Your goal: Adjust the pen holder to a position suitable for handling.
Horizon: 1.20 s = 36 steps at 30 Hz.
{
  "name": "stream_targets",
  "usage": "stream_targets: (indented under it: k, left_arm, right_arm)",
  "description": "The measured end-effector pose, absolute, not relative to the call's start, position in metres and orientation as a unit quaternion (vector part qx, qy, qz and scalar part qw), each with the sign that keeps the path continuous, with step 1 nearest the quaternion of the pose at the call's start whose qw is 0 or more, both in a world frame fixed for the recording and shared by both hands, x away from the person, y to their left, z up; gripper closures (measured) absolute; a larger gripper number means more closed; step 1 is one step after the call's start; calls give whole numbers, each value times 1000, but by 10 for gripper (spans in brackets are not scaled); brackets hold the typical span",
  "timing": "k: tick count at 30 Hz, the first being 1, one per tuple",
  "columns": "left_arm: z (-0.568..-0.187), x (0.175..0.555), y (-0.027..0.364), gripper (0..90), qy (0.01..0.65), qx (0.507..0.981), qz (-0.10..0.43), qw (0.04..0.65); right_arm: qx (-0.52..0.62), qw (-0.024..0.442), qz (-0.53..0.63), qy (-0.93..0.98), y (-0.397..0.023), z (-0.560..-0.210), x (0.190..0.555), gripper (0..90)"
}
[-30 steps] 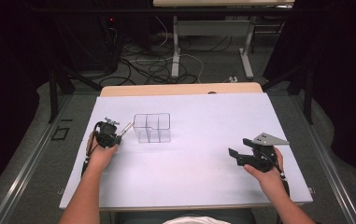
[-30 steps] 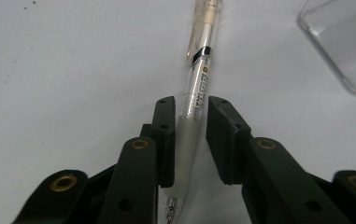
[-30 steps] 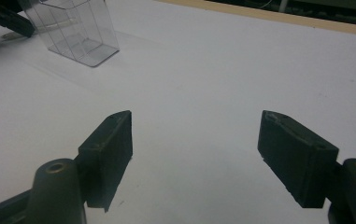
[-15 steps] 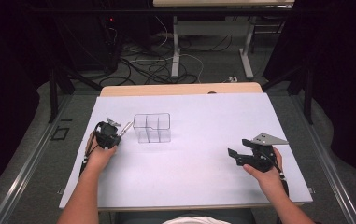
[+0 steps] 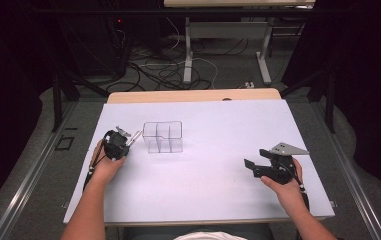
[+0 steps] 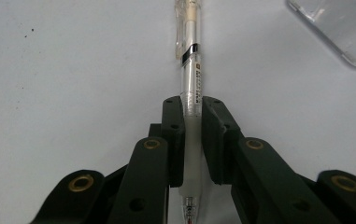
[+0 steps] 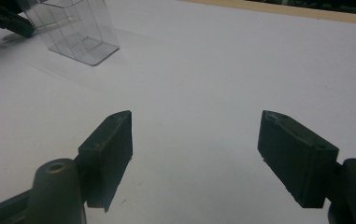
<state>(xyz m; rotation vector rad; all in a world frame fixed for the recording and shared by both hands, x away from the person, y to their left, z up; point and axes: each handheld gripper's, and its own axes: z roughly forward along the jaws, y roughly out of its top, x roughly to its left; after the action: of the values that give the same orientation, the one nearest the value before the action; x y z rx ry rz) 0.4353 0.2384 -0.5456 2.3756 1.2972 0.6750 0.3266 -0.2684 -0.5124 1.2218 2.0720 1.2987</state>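
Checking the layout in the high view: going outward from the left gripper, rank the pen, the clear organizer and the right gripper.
1. pen: clamped in the left gripper, left side.
2. clear organizer: just right of the pen.
3. right gripper: far right, jaws open.

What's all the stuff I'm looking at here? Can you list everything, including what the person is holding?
Pen: one, clear barrel with a frosted grip, lying on the table left of the organiser, clamped between the left gripper's jaws.
Organiser: one, clear plastic with compartments, standing on the table at centre-left.
Table: one, white top with a wooden strip along the far edge.
Desk frame: one, pale, on the floor beyond the table.
Cables: several, black and white, on the floor beyond the table.
Left gripper: one, black, shut on the pen.
Right gripper: one, black with a grey plate on top, jaws open over bare table at the right.
Hands: two, one on each gripper.
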Motion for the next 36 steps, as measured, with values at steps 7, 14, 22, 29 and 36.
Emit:
stream_targets:
  k: [7,14,22,29,36]
  left_arm:
    - [-544,435,241,804,480,828,222,185]
    - [-530,428,249,805,515,805,208,208]
    - [-500,416,261,805,541,772,200,267]
    - [-476,404,262,805,530,768,213,292]
    - [-455,393,259,805,520,765,215,315]
  right_arm:
    - [435,207,465,743,-268,-512,326,262]
    - [412,218,462,755,-264,-512,325,302]
    - [387,234,446,773,-257,-511,322,304]
    - [376,237,445,778,-254,-510,321,304]
    - [357,252,438,785,-252,-510,321,311]
